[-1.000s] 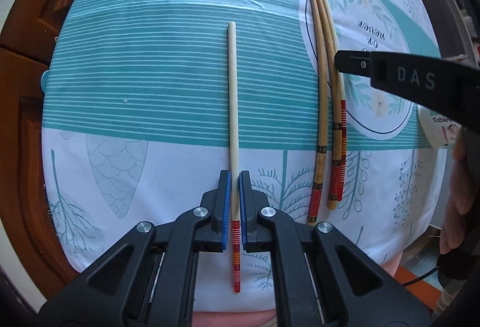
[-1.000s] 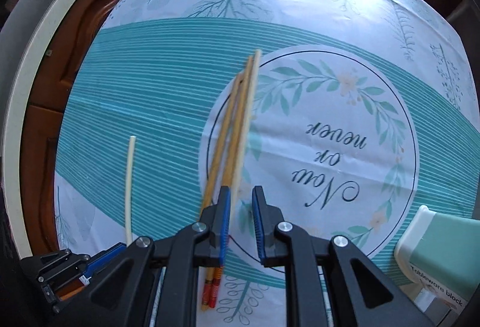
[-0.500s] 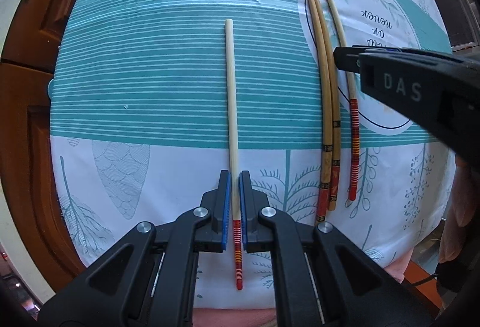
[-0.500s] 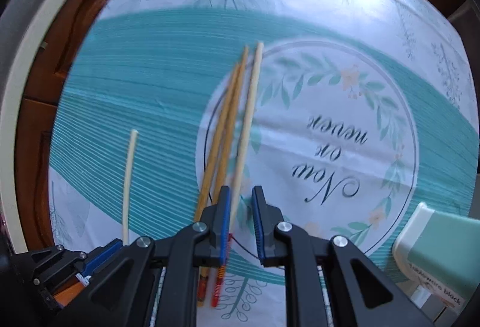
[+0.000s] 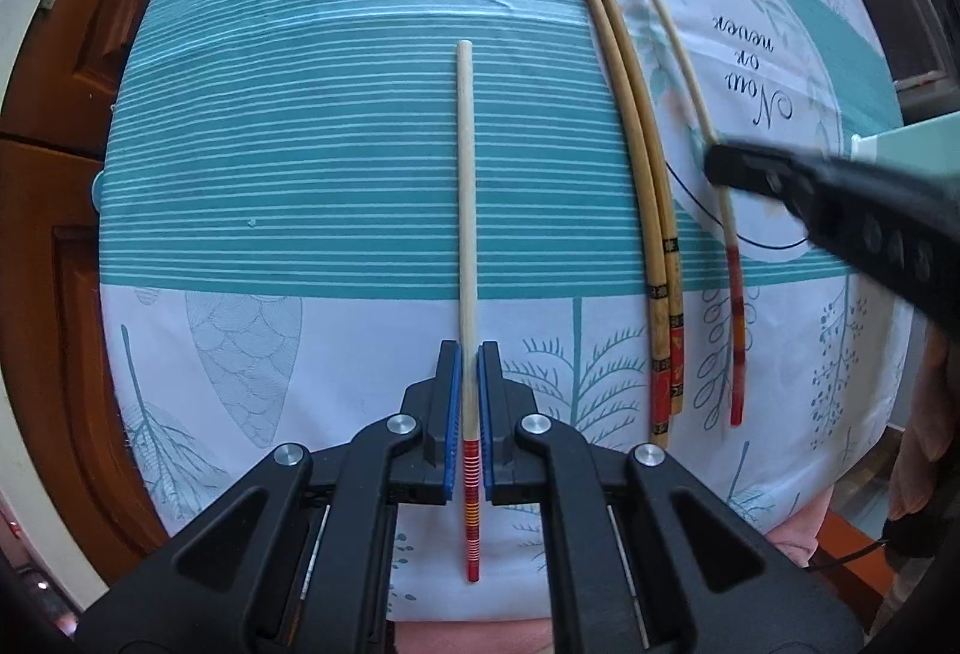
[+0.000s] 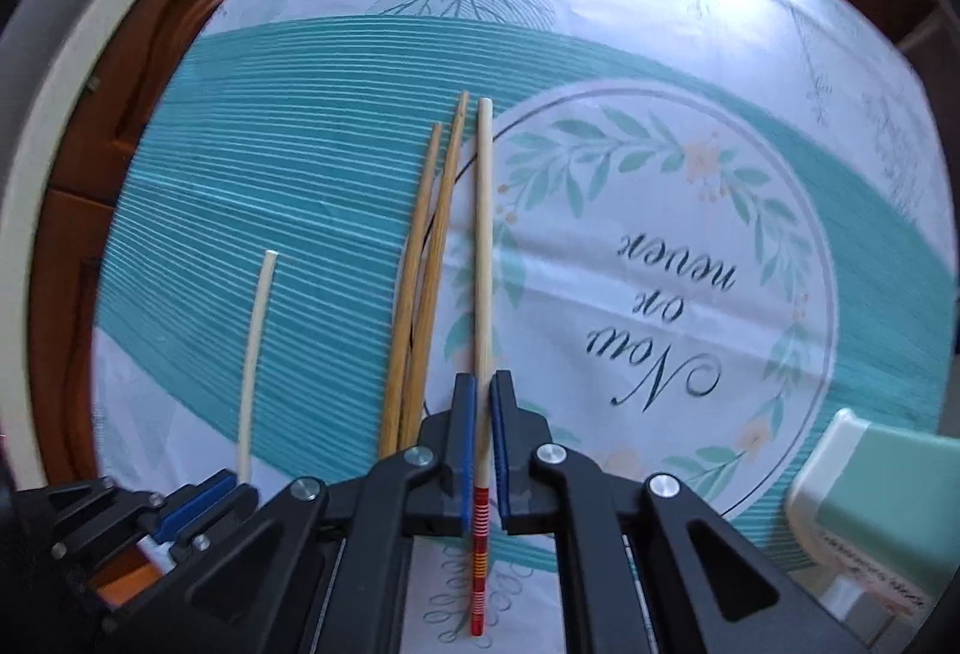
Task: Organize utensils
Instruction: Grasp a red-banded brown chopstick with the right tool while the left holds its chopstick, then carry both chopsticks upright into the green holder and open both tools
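My left gripper (image 5: 470,390) is shut on a pale chopstick with a red striped end (image 5: 465,210), which points away over the teal cloth; it also shows in the right wrist view (image 6: 255,348). My right gripper (image 6: 483,426) is closed around a matching pale chopstick (image 6: 483,246); it appears in the left wrist view (image 5: 690,78) under the right gripper's finger (image 5: 756,171). Two darker bamboo chopsticks (image 6: 423,294) lie side by side just left of it, also in the left wrist view (image 5: 636,144).
A patterned tablecloth (image 6: 660,294) with a printed circle covers the table. A mint green tableware block box (image 6: 882,498) stands at the right near edge. Brown wooden furniture (image 5: 54,174) lies beyond the cloth's left edge.
My right gripper moved onto the rightmost pale chopstick and closed around it, drawing it away from the two bamboo ones. My left gripper kept its hold.
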